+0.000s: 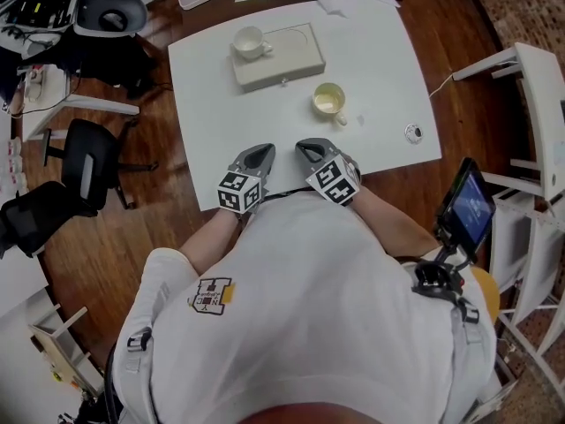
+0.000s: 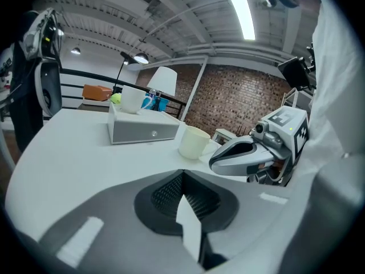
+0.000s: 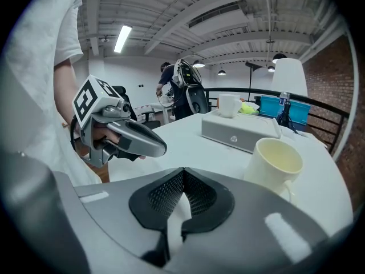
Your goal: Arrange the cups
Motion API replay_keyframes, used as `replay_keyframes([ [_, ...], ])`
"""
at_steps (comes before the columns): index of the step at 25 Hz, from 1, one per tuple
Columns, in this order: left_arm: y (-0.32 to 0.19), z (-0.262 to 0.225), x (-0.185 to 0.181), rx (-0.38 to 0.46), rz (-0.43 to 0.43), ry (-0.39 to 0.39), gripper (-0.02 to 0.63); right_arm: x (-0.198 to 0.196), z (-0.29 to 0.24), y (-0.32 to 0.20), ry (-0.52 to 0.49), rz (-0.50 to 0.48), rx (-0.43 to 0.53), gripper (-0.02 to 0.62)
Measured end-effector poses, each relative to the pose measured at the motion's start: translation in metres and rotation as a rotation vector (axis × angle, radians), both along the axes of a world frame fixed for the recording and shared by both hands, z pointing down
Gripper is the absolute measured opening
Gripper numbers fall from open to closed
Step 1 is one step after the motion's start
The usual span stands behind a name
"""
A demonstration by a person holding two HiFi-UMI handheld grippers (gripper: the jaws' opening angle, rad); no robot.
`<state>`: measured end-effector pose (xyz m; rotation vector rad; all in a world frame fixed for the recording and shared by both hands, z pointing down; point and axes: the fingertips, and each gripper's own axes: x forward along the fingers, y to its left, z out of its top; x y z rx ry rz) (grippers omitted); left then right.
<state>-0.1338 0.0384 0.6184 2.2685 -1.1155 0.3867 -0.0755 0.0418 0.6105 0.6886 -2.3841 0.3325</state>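
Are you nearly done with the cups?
One white cup already sits on the grey box. Nothing is in hand: the left gripper and right gripper are shut and empty at the table's near edge. The cream cup stands on the table, untouched.

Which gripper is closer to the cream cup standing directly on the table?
Right. The right gripper lies just short of the cream cup; the left gripper is beside it, farther to the left.

Smooth matt white worktop (image 1: 380, 78), glossy ceramic-looking cream cup (image 1: 328, 101), white cup (image 1: 250, 41) with soft sheen, matt pale grey box (image 1: 296, 60), polished wooden floor (image 1: 168, 210), smooth grey plastic left gripper (image 1: 262, 152) and right gripper (image 1: 307, 146), ribbed black fingers (image 2: 162, 198), rough brick wall (image 2: 239, 104)
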Motion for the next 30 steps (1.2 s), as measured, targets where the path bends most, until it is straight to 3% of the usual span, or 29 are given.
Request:
replay_keyframes([
  [8, -0.005, -0.003, 0.015, 0.014, 0.043, 0.018, 0.000, 0.016, -0.005, 0.002, 0.009, 0.067, 0.014, 0.000],
  [12, -0.020, -0.004, 0.029, 0.071, 0.105, 0.010, 0.000, 0.036, -0.018, 0.005, -0.002, 0.130, 0.056, 0.000],
  [15, -0.043, -0.004, 0.046, 0.167, 0.198, -0.058, 0.000, 0.067, -0.028, -0.005, 0.011, 0.191, 0.123, 0.000],
  [19, -0.073, -0.011, 0.074, 0.292, 0.355, -0.207, 0.000, 0.115, -0.035, -0.029, 0.024, 0.233, 0.168, 0.000],
  [22, -0.099, -0.013, 0.088, 0.291, 0.453, -0.269, 0.000, 0.140, -0.032, -0.058, 0.017, 0.203, 0.144, 0.002],
  [25, -0.116, -0.014, 0.092, 0.269, 0.524, -0.322, 0.026, 0.147, -0.029, -0.078, -0.031, 0.126, 0.079, 0.073],
  [30, -0.116, -0.003, 0.101, 0.237, 0.740, -0.462, 0.170, 0.132, -0.012, -0.089, -0.028, -0.069, 0.017, 0.291],
])
